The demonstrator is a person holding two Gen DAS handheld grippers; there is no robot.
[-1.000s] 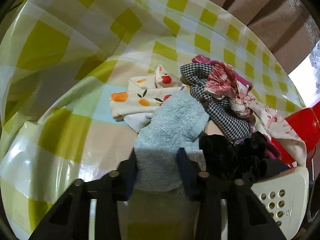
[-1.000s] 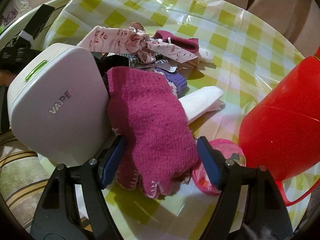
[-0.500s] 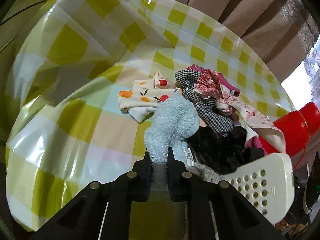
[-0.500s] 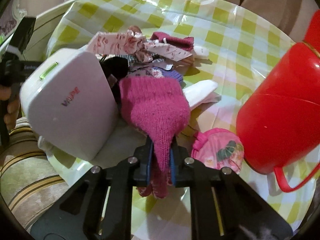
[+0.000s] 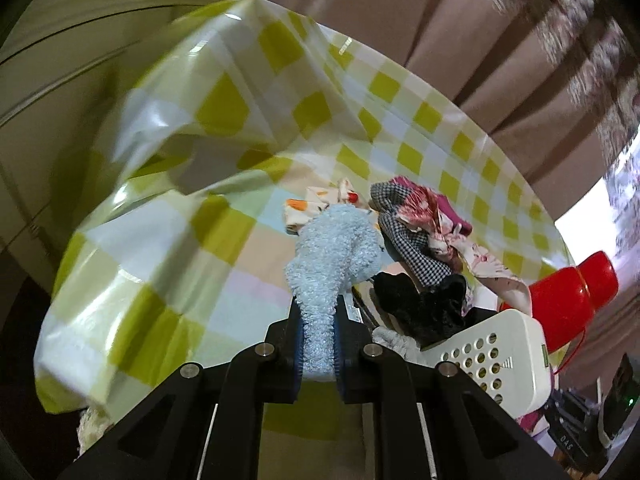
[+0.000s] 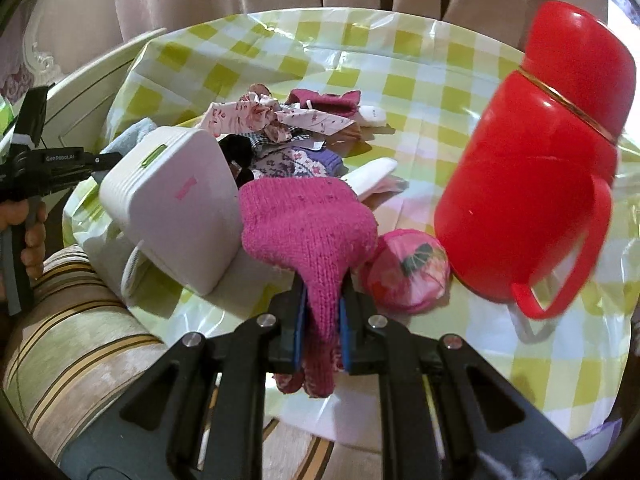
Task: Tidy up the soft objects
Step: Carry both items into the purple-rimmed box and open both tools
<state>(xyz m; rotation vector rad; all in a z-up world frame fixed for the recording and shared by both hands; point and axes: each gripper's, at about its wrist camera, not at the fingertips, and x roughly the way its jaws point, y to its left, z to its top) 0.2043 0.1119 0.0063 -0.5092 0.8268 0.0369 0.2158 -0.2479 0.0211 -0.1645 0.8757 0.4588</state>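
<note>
Right wrist view, writing: "GenRobot.AI" reads on the left gripper's black body at the far left edge; a pink mark on the white plastic box is too blurred to read.
Left wrist view, writing: a small tag beside the blue sock carries print too small to make out.
Right gripper: clenched on the pink knitted sock, whose toe end hangs below the jaws while the cuff bulges above them.
Left gripper: clenched on the fluffy light blue sock, held clear of the checked tablecloth.
Pile: a black-and-white gingham cloth, a pink floral cloth, a fruit-print cloth and a black furry item lie heaped together behind the blue sock.
Obstructions: the white box stands tilted just left of the pink sock and screens part of the pile.
Right side: a red jug stands near a round pink pouch, which lies just beside the pink sock.
Person: a hand grips the left gripper's handle.
</note>
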